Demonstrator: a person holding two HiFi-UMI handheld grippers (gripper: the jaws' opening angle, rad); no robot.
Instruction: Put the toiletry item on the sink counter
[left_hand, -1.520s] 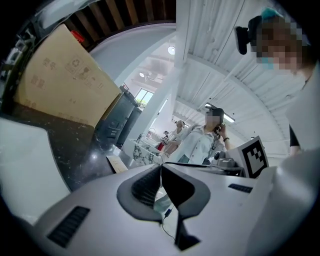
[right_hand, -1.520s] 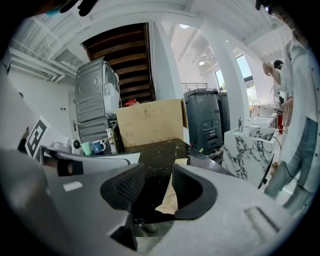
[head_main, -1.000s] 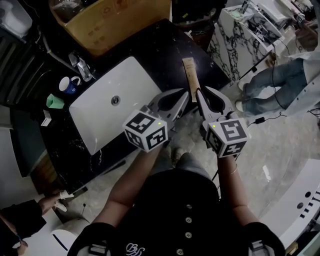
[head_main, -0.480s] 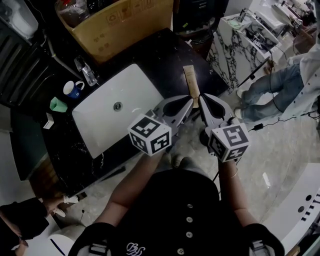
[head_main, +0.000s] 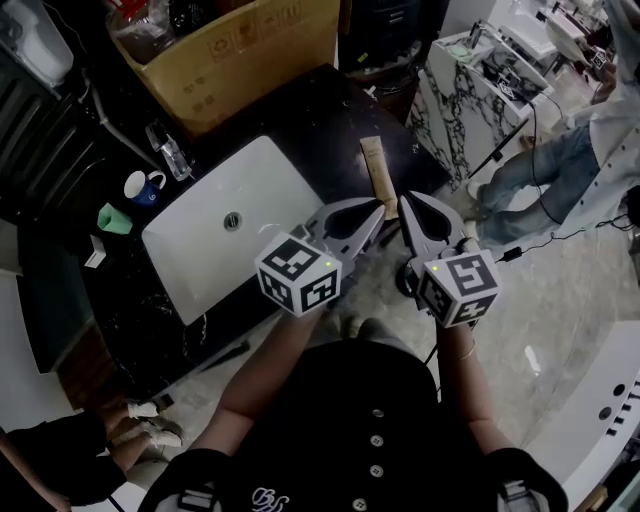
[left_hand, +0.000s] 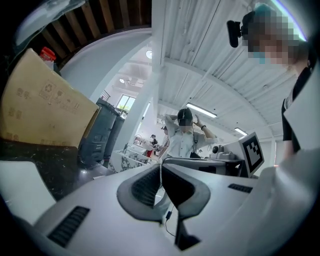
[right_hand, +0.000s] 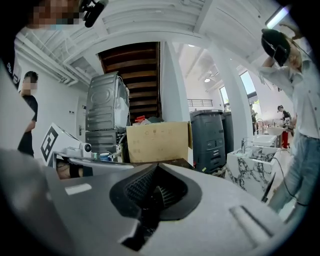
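- We hold the left hand-held gripper (head_main: 376, 208) with its jaws pressed together, and its own view shows nothing between them.
- The right hand-held gripper (head_main: 404, 200) is closed tight too, its ribbed pads meeting with nothing caught in them.
- The two sit side by side, tips close to each other, over the near edge of the dark desk (head_main: 330, 110).
- The tan tube (head_main: 374, 168) lies flat on the desk, running straight out ahead of the tips.
- From the head view, its near end shows between the two tips. We cannot tell whether either one touches it.
- The white sink (head_main: 200, 260) is set into the desk to the left of the left hand-held gripper, just beside its body.
- Beyond the sink, well to the left of both, stand the tap (head_main: 165, 148) and a blue mug (head_main: 143, 186).
- A cardboard box (head_main: 240, 50) stands at the far side of the desk, well ahead of the tips and past the far end of the tube.
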